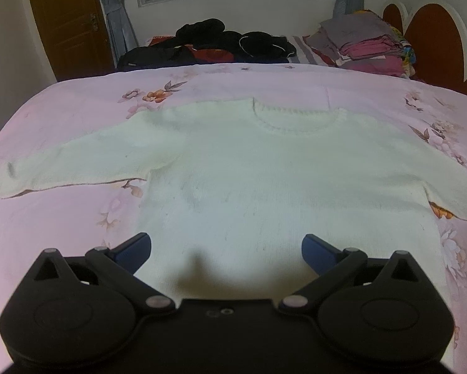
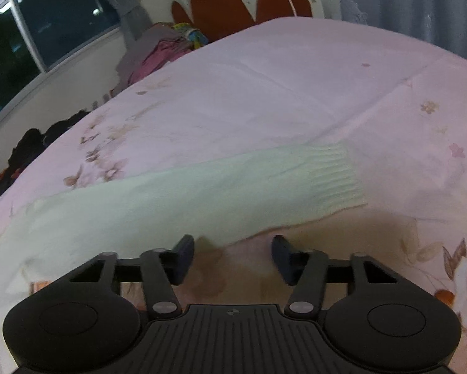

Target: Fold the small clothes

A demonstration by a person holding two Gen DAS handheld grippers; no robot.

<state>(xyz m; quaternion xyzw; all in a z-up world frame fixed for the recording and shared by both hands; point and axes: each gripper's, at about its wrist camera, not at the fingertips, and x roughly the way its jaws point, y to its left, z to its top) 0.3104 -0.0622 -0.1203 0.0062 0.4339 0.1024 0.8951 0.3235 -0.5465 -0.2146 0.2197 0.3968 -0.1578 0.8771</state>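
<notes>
Left wrist view shows the white sweater [image 1: 249,168] spread flat, face up, on the pink floral bedspread [image 1: 77,99], both sleeves out. Left gripper [image 1: 226,246] hangs released over the hem. Right gripper [image 2: 232,257] gapes, empty, near the sleeve [image 2: 202,193]; best to pinch both layers at its edge.

The sweater [image 1: 264,180] loses its right cuff past the frame edge; its hem hides behind the left gripper [image 1: 226,249].
</notes>
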